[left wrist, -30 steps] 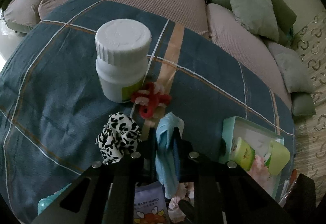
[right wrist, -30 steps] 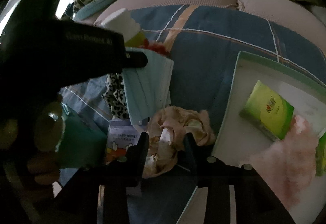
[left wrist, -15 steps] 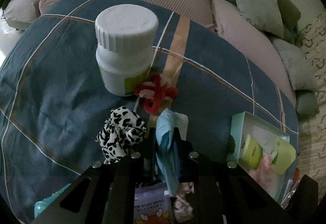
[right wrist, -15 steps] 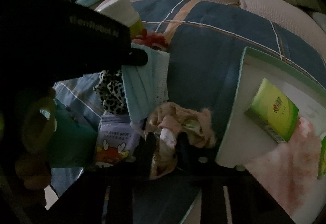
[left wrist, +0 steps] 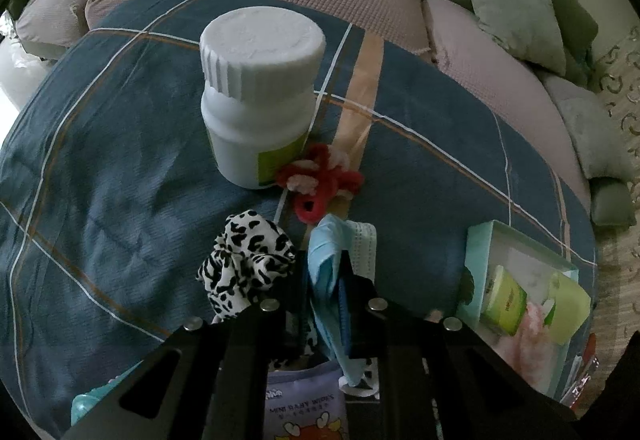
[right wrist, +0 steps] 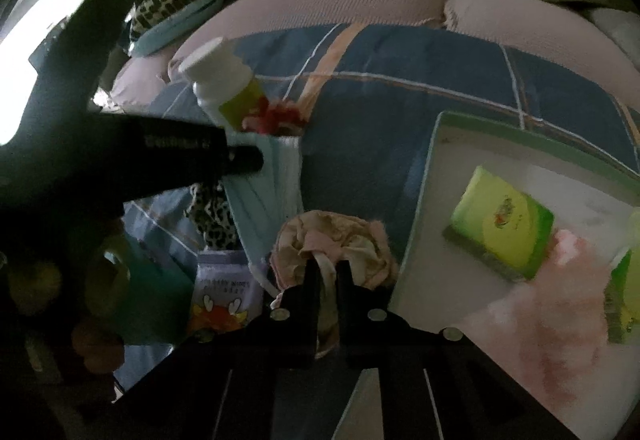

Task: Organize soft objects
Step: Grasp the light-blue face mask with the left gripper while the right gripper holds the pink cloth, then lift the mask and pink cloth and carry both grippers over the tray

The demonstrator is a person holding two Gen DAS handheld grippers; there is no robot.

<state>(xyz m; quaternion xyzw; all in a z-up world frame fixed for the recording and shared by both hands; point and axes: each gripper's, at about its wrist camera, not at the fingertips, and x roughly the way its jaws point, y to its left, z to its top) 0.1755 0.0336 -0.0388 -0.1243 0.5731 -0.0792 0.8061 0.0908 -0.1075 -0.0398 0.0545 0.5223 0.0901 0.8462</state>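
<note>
Blue face mask (left wrist: 326, 272) hangs pinched in your left gripper (left wrist: 324, 280), just this side of the white bottle (left wrist: 258, 96) standing on the plaid blanket (left wrist: 100, 168). Left of the mask lies the leopard scrunchie (left wrist: 246, 260); the red scrunchie (left wrist: 320, 180) touches the bottle's base. Right of the bottle, your right gripper (right wrist: 328, 276) is closing on the pink cloth (right wrist: 332, 236), beside the tray (right wrist: 424, 200).
</note>
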